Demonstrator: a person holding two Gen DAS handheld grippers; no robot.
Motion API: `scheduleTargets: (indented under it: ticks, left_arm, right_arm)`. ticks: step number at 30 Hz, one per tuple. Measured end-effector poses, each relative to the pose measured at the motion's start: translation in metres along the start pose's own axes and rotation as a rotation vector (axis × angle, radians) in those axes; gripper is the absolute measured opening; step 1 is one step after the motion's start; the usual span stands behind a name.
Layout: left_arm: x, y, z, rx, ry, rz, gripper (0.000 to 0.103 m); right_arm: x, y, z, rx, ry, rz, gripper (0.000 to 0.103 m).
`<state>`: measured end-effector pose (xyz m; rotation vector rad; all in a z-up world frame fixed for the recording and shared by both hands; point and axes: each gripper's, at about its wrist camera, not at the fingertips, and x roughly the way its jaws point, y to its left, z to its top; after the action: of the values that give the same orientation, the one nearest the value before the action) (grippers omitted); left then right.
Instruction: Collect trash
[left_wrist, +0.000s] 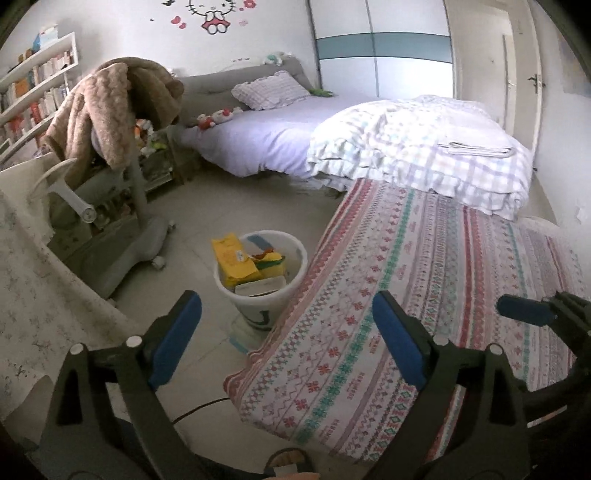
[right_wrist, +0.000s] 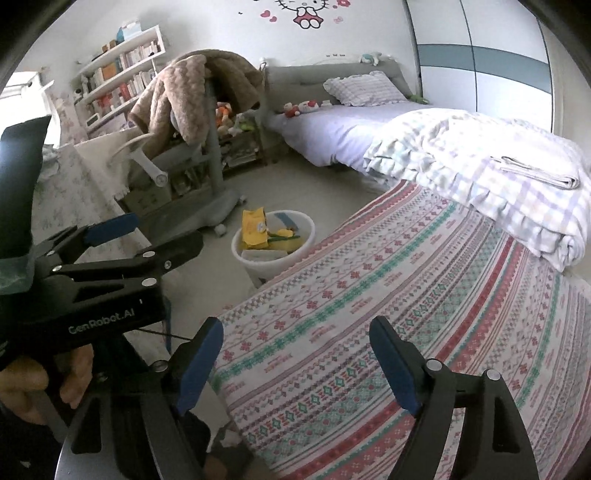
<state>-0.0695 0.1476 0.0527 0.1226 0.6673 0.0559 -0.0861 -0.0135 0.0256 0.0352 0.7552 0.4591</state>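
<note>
A white waste bin (left_wrist: 297, 254) stands on the tiled floor beside the patterned mattress. Inside it are a yellow packet (left_wrist: 232, 254), a white box (left_wrist: 260, 286) and other scraps. My left gripper (left_wrist: 286, 314) hovers above and just short of the bin, open, with nothing between its blue pads. My right gripper (right_wrist: 297, 332) is open over the mattress edge and holds nothing. From the right wrist view the bin (right_wrist: 311, 229) and its yellow packet (right_wrist: 255, 225) lie further ahead, and the left gripper's blue pad (right_wrist: 110, 225) shows at the left above a hand (right_wrist: 74, 373).
A striped patterned mattress (left_wrist: 424, 295) fills the right foreground. Behind it is a bed with a checked quilt (left_wrist: 424, 147). A wheeled chair draped in a brown blanket (left_wrist: 110, 110) stands left of the bin. A cloth-covered table (left_wrist: 37, 295) lies at the left, and a cable (left_wrist: 199, 406) crosses the floor.
</note>
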Motion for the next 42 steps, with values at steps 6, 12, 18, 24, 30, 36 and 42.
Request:
scheduleTargets:
  ticks: [6, 12, 18, 24, 30, 36, 42]
  left_arm:
    - [0.003, 0.003, -0.002, -0.02, 0.019, -0.005, 0.094]
    - [0.007, 0.004, -0.002, -0.024, 0.032, -0.018, 0.094]
    - [0.009, 0.007, -0.002, -0.032, 0.042, -0.018, 0.094]
    - [0.012, 0.007, -0.003, -0.031, 0.059, -0.021, 0.094]
    - [0.012, 0.007, -0.003, -0.033, 0.063, -0.023, 0.094]
    - [0.011, 0.007, -0.004, -0.03, 0.071, -0.02, 0.094]
    - [0.012, 0.006, -0.005, -0.019, 0.074, -0.015, 0.094]
  right_arm:
    - [0.001, -0.006, 0.004, 0.028, -0.015, 0.002, 0.083]
    - [0.008, -0.005, 0.003, 0.033, -0.002, 0.005, 0.083]
    - [0.01, -0.005, 0.003, 0.041, -0.002, 0.009, 0.083]
    - [0.011, -0.005, 0.003, 0.041, 0.004, 0.011, 0.083]
    - [0.011, -0.005, 0.003, 0.044, 0.003, 0.014, 0.083]
    - [0.012, -0.002, 0.002, 0.065, 0.003, 0.033, 0.083]
    - [0.012, -0.002, 0.002, 0.063, 0.002, 0.031, 0.083]
